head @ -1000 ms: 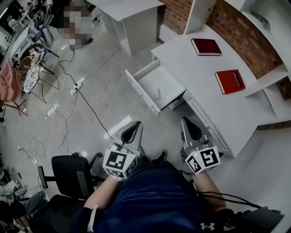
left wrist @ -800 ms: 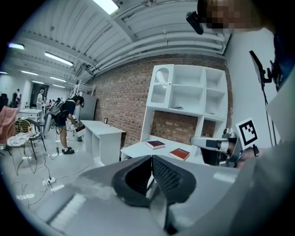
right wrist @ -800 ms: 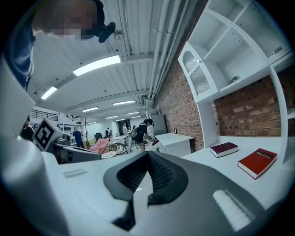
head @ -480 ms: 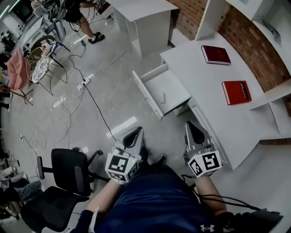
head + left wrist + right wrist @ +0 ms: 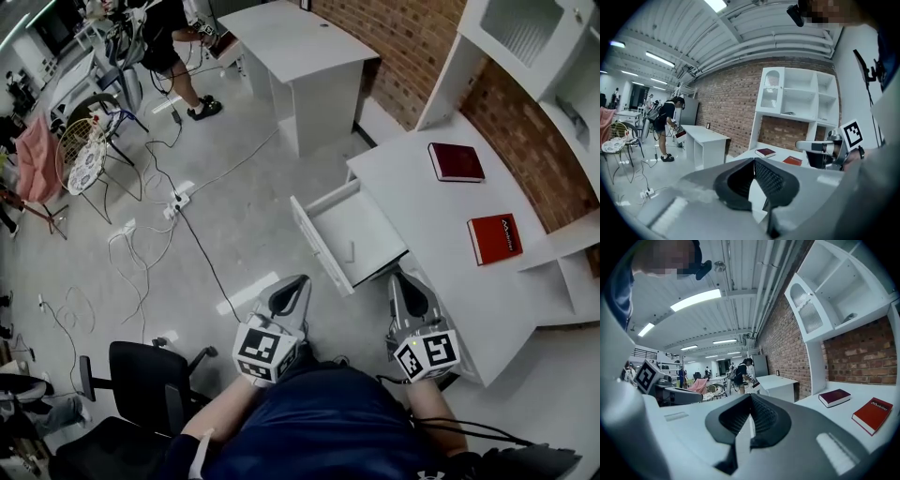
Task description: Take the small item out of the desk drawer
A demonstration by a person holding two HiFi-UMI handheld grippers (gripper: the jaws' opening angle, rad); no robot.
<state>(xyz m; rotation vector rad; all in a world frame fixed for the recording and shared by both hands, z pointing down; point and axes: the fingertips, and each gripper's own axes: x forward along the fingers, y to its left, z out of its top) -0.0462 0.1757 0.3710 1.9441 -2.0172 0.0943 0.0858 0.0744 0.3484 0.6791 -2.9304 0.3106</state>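
I am holding my left tongs (image 5: 296, 287) and my right tongs (image 5: 404, 284) low in the frame, both pointing up toward the open desk drawer (image 5: 319, 248) at the centre. Both tongs are pressing their jaws fully together, with nothing gripped between them. The small item (image 5: 352, 251), pale and slim, is lying on the drawer's floor near its lower end, apart from both tongs. At the right of the frame, a dark red book (image 5: 456, 161) and a brighter red book (image 5: 494, 238) are lying flat on the white tabletop (image 5: 403, 178), apart from each other.
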